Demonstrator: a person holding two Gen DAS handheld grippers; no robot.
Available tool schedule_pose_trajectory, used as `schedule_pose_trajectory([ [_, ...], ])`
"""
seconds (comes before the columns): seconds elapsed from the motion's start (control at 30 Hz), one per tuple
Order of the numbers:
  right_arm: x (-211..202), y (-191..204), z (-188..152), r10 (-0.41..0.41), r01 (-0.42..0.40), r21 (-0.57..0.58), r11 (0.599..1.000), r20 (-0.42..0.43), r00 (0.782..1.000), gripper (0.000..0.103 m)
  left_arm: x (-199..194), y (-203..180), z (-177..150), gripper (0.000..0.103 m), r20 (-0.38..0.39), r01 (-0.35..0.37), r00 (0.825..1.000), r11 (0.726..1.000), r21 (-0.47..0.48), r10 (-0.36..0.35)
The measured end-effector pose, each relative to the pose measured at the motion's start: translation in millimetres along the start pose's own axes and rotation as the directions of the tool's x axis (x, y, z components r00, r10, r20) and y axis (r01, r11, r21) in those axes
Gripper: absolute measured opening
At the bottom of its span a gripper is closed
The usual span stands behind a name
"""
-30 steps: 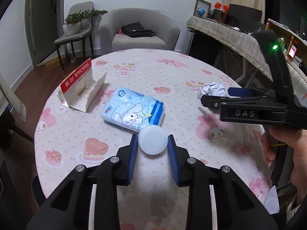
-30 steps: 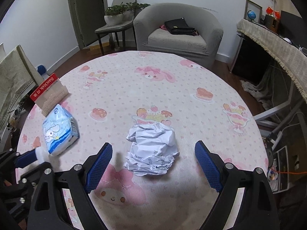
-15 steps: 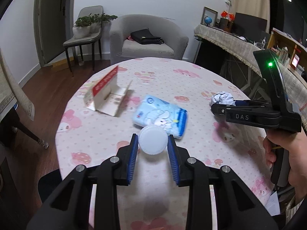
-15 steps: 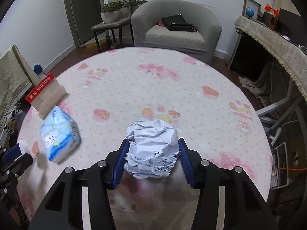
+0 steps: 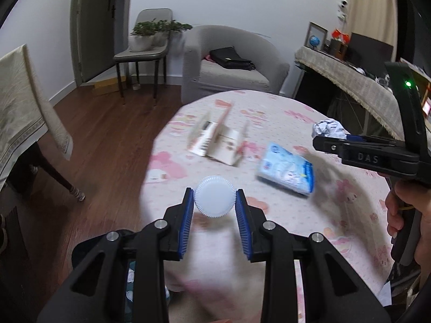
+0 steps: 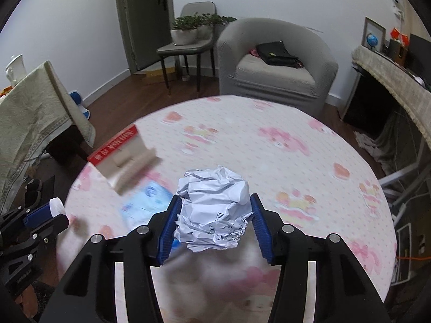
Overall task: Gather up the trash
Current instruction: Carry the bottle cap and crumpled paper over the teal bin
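Left wrist view: left gripper (image 5: pixel 214 205) clenched on white ribbed cap (image 5: pixel 214 200), now swung off toward the tabletop (image 5: pixel 350 210) edge; carton (image 5: pixel 218 145) and tissue pack (image 5: pixel 287 172) left behind.

Right wrist view: right gripper (image 6: pixel 215 222) jaws just closed, now grasping crumpled paper ball (image 6: pixel 214 208), lifted clear; 2 pieces secured, bin next, likely.

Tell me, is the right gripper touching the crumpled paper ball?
Touching. In the right wrist view, both blue pads of the right gripper press the sides of the crumpled paper ball.

L tongs (image 5: pixel 214 210) & R tongs (image 6: pixel 214 216) both angled down, each clamped on sth, R jaws just closed.
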State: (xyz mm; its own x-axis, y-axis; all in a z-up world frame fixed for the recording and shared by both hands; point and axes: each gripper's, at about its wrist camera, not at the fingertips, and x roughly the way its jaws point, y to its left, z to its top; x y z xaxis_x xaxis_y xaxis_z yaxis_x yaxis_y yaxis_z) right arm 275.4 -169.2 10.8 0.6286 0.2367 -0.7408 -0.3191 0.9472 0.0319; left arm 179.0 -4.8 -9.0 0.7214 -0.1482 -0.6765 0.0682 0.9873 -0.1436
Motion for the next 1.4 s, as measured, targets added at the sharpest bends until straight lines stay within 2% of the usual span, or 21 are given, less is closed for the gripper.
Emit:
schedule_pose_trajectory([
  [0.27,-4.1,42.9,13.9,0.055,-0.054,-0.047,0.997,0.029,0.998,0.052,-14.6,42.2,-3.8,0.034,0.022,-0.083,0.996,0.996,-0.035,0.084],
  [0.43,-5.2,68.7,18.9,0.085,-0.082,-0.085,0.993,0.036,0.996,0.052,-17.9,66.1,-9.7,0.034,0.002,-0.102,0.995,0.993,-0.057,0.103],
  [0.97,-0.8,145.3,23.3,0.177,-0.169,-0.180,0.969,0.032,0.984,0.052,-12.9,127.8,-51.5,0.034,-0.109,-0.143,0.985,0.982,-0.124,0.130],
  [1.4,15.6,213.9,18.4,0.265,-0.261,-0.243,0.934,-0.018,0.964,0.052,8.4,175.9,-93.6,0.034,-0.224,-0.185,0.964,0.967,-0.176,0.144],
])
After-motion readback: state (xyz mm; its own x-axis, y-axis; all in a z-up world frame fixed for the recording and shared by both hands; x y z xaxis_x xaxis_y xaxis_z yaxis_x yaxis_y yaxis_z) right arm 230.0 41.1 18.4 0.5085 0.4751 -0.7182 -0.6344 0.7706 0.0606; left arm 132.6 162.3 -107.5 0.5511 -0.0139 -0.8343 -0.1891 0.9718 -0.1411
